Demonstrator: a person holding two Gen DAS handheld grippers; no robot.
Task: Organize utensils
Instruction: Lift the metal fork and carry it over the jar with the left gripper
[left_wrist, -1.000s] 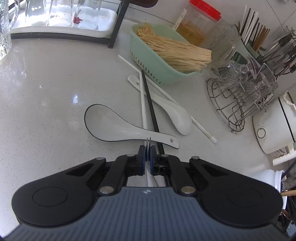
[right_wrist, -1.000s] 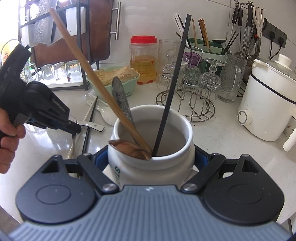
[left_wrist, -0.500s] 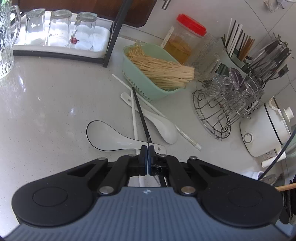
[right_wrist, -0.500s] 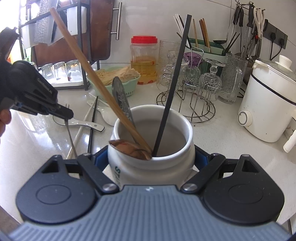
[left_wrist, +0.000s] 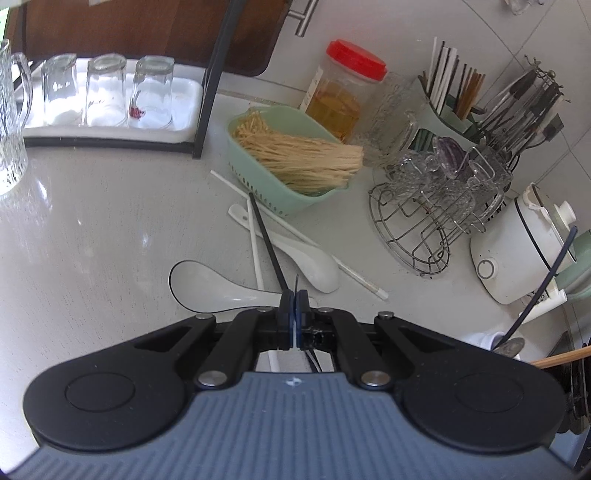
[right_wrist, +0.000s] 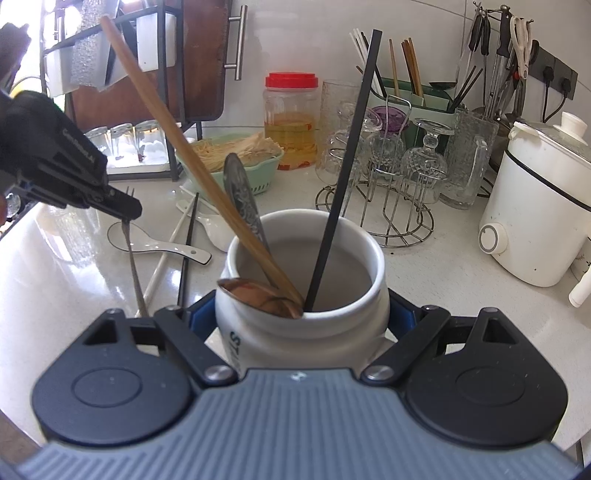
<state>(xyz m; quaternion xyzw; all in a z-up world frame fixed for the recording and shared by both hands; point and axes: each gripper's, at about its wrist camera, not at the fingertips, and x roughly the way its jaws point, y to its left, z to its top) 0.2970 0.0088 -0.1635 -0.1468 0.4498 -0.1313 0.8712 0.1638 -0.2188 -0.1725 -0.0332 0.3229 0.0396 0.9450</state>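
My left gripper (left_wrist: 294, 295) is shut on a metal fork (right_wrist: 133, 258), held by its head with the handle hanging down above the counter; it also shows in the right wrist view (right_wrist: 125, 210). My right gripper (right_wrist: 301, 314) is shut on a white ceramic jar (right_wrist: 306, 317) that holds a wooden chopstick (right_wrist: 177, 136), a black chopstick (right_wrist: 347, 166) and a metal spoon (right_wrist: 242, 195). On the counter lie two white ceramic spoons (left_wrist: 214, 286) (left_wrist: 314, 262), a black chopstick (left_wrist: 266, 240) and white chopsticks (left_wrist: 255, 247).
A green basket of noodles (left_wrist: 291, 162), a red-lidded jar (left_wrist: 343, 92), a wire rack of glasses (left_wrist: 436, 206), a white cooker (left_wrist: 517, 251), a tray of tumblers (left_wrist: 107, 92) and a utensil holder (left_wrist: 454, 99) stand along the back.
My left gripper has lifted the fork off the counter and raised it, moving toward the jar. The right gripper and jar have stayed still.
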